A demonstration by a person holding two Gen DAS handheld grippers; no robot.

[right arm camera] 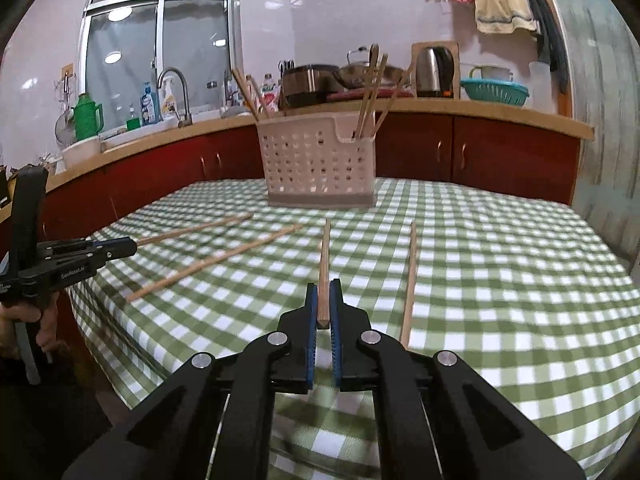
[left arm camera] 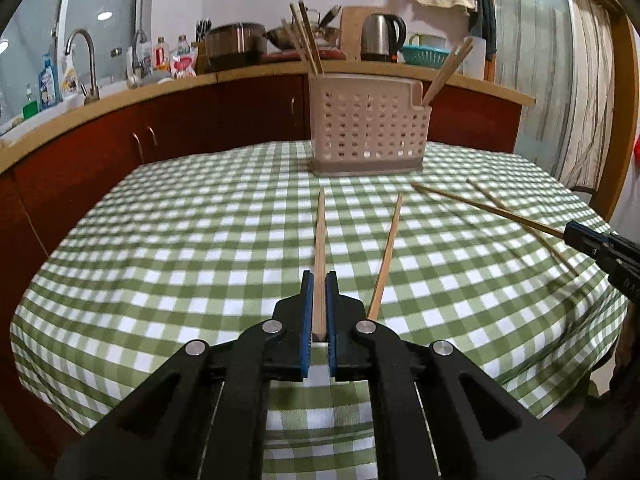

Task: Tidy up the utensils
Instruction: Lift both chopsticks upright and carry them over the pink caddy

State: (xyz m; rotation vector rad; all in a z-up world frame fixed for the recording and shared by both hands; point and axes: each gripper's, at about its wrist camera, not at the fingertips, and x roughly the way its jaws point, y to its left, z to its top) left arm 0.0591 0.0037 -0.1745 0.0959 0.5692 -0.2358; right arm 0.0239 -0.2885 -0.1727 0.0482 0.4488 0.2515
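Note:
A white perforated utensil basket (left arm camera: 368,128) (right arm camera: 320,160) stands at the table's far side with several chopsticks upright in its end compartments. My left gripper (left arm camera: 319,278) is shut on one wooden chopstick (left arm camera: 321,232), which points toward the basket, lifted a little off the cloth. A second chopstick (left arm camera: 386,256) lies just to its right. My right gripper (right arm camera: 323,285) is shut on another chopstick (right arm camera: 325,252), with a loose chopstick (right arm camera: 409,280) lying beside it. Each view shows the other gripper (left arm camera: 572,232) (right arm camera: 132,247) at its edge, holding its stick.
A green-and-white checked cloth (left arm camera: 180,240) covers the table. Behind it runs a kitchen counter (right arm camera: 500,114) with a sink tap, bottles, pots, a kettle (right arm camera: 434,70) and a teal colander. A hand (right arm camera: 44,320) holds the left gripper's handle at the table's left edge.

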